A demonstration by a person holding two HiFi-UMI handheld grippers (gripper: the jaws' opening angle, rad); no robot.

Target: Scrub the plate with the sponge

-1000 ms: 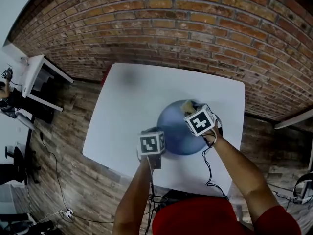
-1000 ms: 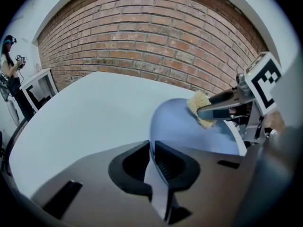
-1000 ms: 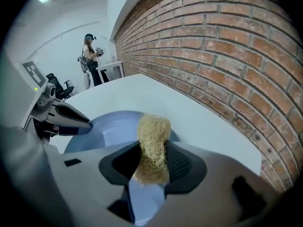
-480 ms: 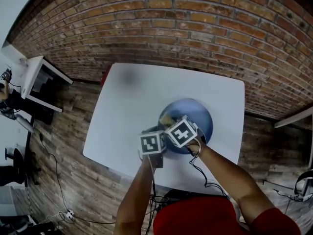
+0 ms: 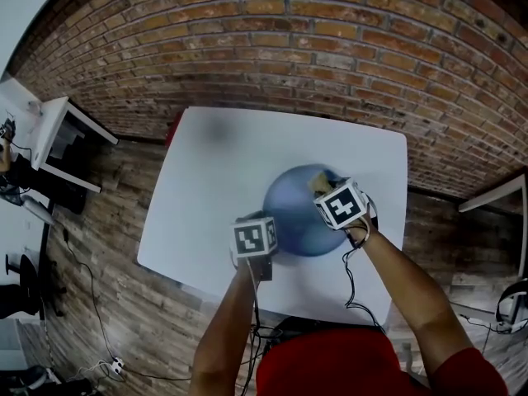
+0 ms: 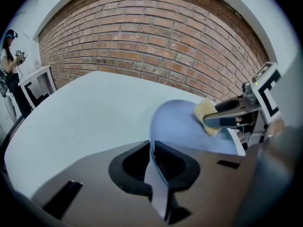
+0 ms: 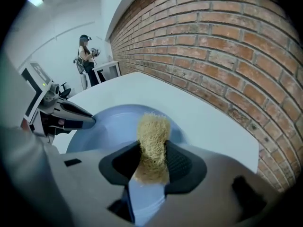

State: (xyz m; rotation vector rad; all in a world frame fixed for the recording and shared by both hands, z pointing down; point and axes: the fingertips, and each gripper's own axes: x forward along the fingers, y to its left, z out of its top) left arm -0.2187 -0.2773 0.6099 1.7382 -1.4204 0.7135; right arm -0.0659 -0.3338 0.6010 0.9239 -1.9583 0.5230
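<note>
The left tool [image 6: 152, 149] has its jaws drawn narrow and pinched on the near rim of the blue plate [image 5: 293, 214], with the thin edge running straight up between the two dark pads. The rest of the plate spreads out ahead of that tool and a little to its right, lying flat on the white table [image 5: 210, 172]. The right tool [image 7: 151, 161] has its jaws closed on a tan, fibrous sponge [image 7: 154, 130], squeezed in the middle. The sponge's rough end sticks out past the jaw tips and its lower end hangs below them. Seen from the left tool, the right tool comes in from the right, on the far side of the plate, with the sponge at its tip set against the plate close to that rim. It looks to be touching the surface, though I could not swear to it from here. Seen from the right tool, the plate lies just ahead and below, and the left tool reaches in from the left at the plate's edge. Beyond both tools the table ends near a brick wall [image 5: 330, 40]. Far off to the right tool's left a person [image 7: 87, 55] stands by a small white desk [image 7: 110, 70].
</note>
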